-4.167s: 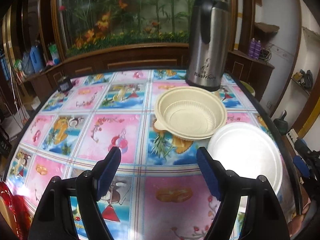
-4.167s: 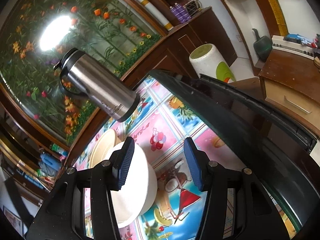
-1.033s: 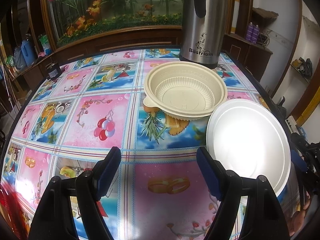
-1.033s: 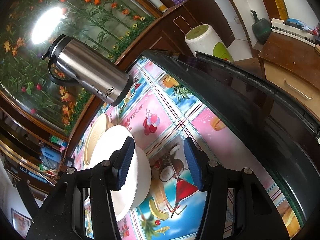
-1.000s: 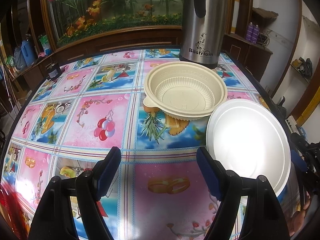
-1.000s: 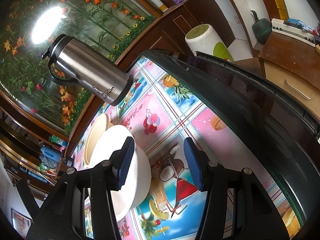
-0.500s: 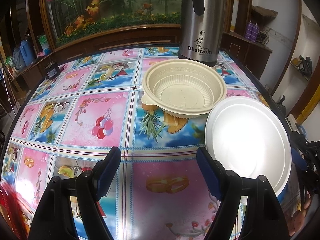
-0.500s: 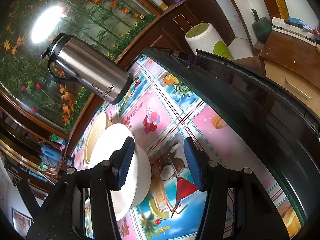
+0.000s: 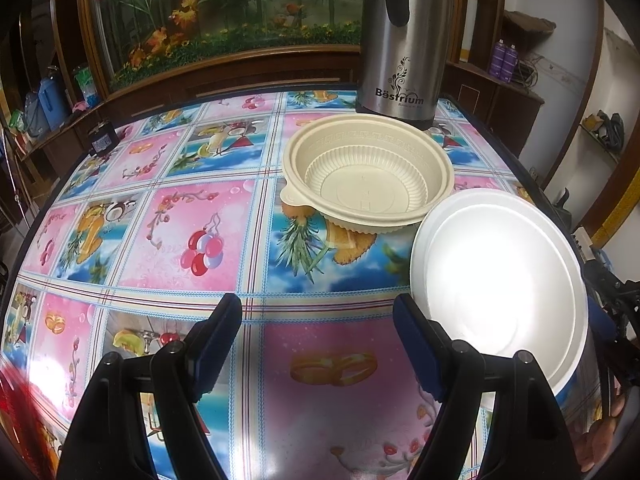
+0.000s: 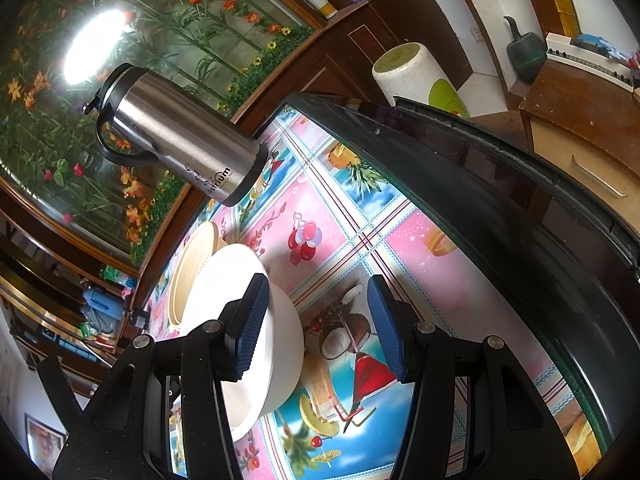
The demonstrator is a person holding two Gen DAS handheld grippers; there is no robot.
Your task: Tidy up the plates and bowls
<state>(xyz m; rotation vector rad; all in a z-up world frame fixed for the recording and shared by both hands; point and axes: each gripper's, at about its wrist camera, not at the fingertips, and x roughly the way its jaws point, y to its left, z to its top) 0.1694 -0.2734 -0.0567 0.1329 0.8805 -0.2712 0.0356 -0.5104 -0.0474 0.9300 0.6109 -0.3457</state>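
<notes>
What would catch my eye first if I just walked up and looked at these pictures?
Probably the loud tablecloth, pink and blue squares of fruit and drinks covering the whole table. On it, toward the far right, a cream bowl sits in front of a tall steel flask, with a white plate nearer and further right. Behind the table runs a long glass case of bright flowers.

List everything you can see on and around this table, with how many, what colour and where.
Bowl: one, cream, far side of table, in front of flask.
Plate: one, white, right edge of table, overlapping the bowl's rim.
Flask: one, steel and black, upright behind bowl.
Tablecloth: one, pink and blue fruit print, covering table.
Small dark jar: one, far left table edge.
Purple bottles: two, side cabinet.
Left tool: black with blue pads, open, empty.
Right tool: same colours, open, beside plate.
</notes>
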